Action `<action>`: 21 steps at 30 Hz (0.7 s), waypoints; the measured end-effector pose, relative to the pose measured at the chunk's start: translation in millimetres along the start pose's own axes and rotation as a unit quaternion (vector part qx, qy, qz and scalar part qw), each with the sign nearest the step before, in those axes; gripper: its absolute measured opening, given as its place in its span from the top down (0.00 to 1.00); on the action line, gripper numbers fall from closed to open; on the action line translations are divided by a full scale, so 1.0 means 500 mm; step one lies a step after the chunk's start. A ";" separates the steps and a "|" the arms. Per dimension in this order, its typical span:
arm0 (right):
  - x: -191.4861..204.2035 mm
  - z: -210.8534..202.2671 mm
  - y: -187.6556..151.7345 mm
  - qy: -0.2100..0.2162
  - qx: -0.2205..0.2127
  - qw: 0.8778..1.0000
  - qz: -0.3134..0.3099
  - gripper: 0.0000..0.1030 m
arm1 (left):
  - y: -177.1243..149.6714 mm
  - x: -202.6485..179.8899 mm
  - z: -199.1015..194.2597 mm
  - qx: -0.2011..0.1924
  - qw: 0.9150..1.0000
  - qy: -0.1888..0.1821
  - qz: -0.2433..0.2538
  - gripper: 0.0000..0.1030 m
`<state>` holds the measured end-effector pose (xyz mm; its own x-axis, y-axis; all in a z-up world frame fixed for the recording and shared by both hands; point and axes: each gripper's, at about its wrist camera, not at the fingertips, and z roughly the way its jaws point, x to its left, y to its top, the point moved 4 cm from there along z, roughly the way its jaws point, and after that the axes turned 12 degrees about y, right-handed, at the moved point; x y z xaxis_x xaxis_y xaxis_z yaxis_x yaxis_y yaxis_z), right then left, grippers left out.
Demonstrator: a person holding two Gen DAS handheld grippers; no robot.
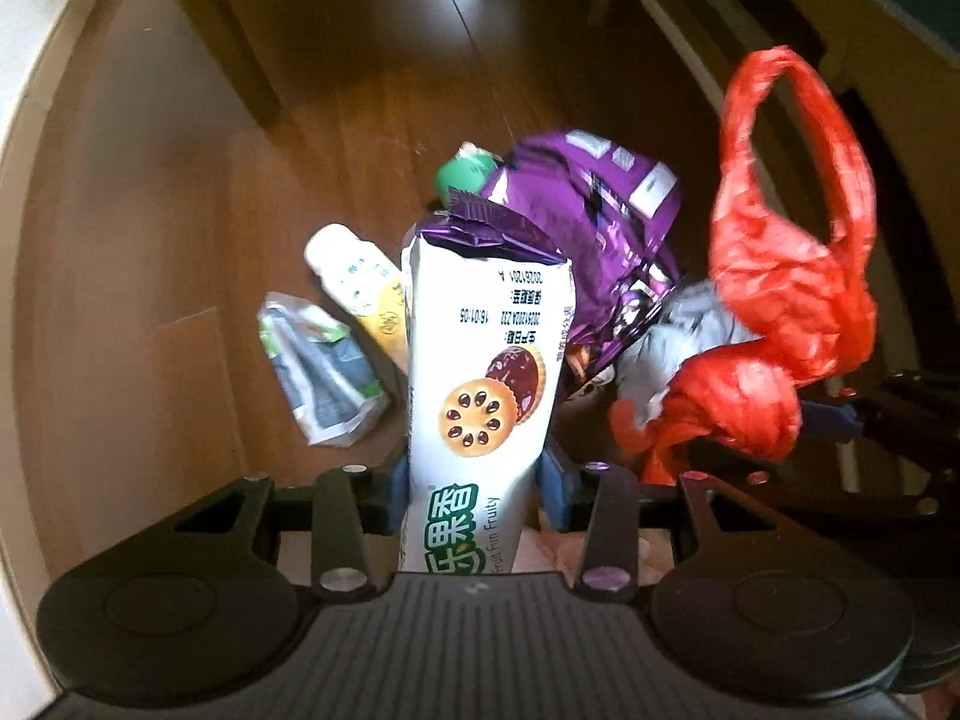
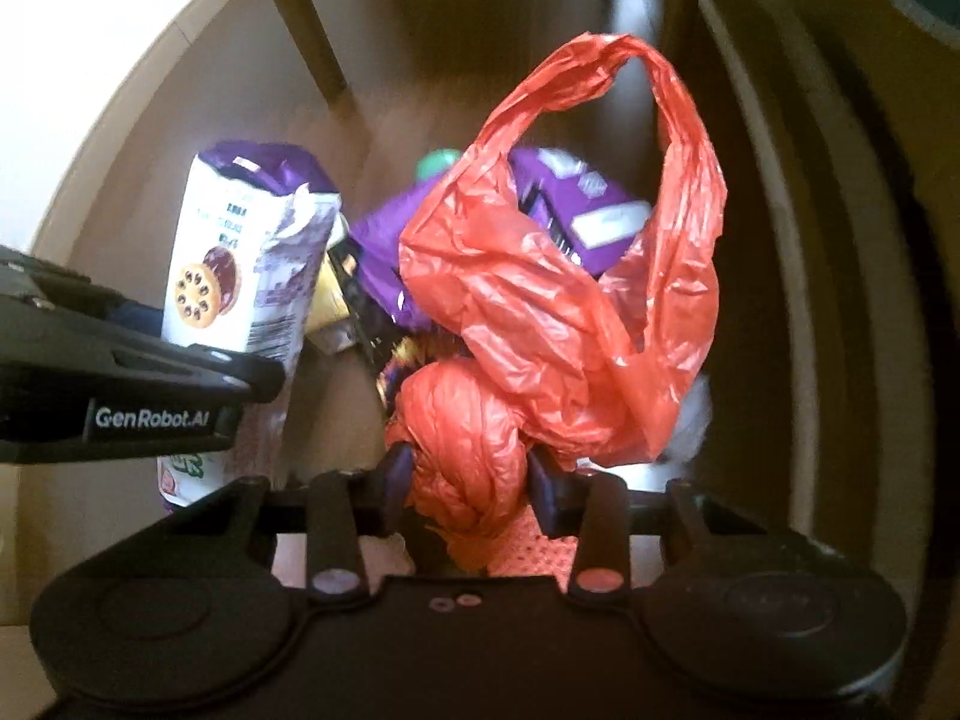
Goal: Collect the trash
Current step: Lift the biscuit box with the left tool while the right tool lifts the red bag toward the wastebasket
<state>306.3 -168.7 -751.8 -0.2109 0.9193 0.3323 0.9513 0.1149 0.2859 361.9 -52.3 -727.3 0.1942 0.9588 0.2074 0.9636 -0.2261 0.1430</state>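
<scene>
My left gripper [image 1: 474, 480] is shut on a white and purple biscuit packet [image 1: 480, 360], held above the wooden floor. That packet [image 2: 234, 264] also shows at the left of the right wrist view, with the left gripper's black body [image 2: 120, 372] across it. My right gripper [image 2: 471, 474] is shut on the bunched part of a red plastic bag [image 2: 564, 300], whose loop handle stands up. The same red bag [image 1: 780, 276] hangs at the right of the left wrist view. A purple foil bag [image 1: 600, 228] lies below, between the two.
On the floor lie a small white and yellow bottle [image 1: 360, 282], a torn white and green wrapper [image 1: 318, 366] and a green-capped item [image 1: 465, 171]. Dark furniture legs [image 1: 240, 36] stand farther off. A pale wall edge [image 1: 24, 60] curves along the left.
</scene>
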 end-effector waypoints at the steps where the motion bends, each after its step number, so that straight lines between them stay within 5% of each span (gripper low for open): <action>1: 0.006 -0.023 0.006 0.001 -0.003 1.000 -0.004 0.62 | 0.001 0.011 -0.026 0.001 1.000 0.000 -0.009 0.60; 11: 0.125 -0.337 0.079 0.024 -0.047 0.998 -0.038 0.61 | 0.015 0.123 -0.331 -0.002 0.995 -0.024 -0.096 0.60; 21: 0.240 -0.651 0.183 0.047 -0.075 0.993 -0.077 0.61 | 0.079 0.185 -0.650 -0.040 0.991 -0.025 -0.126 0.60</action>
<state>294.9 -170.3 -393.1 -0.3775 0.8555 0.3543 0.8637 0.1873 0.4680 358.4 -28.3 -387.9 -0.0403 0.9934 0.1076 0.9651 0.0108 0.2616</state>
